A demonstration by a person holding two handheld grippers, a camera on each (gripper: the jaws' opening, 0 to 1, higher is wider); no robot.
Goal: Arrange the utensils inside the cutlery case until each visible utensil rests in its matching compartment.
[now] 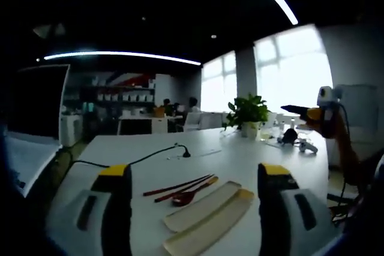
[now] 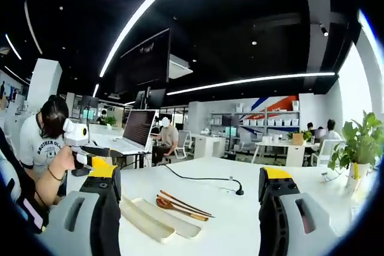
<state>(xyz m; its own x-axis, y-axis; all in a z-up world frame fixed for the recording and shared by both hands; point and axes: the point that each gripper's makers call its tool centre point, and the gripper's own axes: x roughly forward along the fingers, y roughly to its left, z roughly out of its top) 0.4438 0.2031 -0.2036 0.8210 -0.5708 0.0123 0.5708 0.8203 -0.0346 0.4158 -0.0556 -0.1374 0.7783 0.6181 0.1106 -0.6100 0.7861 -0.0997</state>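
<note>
Both grippers hover wide open over the white table, holding nothing.

The left gripper [image 1: 195,208] has its yellow-tipped grey jaws spread far apart, touching nothing; between them lie the dark red chopsticks [image 1: 177,185], the reddish spoon with a wooden handle [image 1: 191,194] and the two long cream halves of the cutlery case [image 1: 207,215]. The right gripper [image 2: 187,211] gapes equally empty. A black cable [image 2: 201,178] crosses the white table [image 2: 282,178] in an open office, a leafy green potted plant [image 2: 359,148] at its right.

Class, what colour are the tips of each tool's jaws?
Yellow, clearest in the right gripper view on the right tool.
</note>
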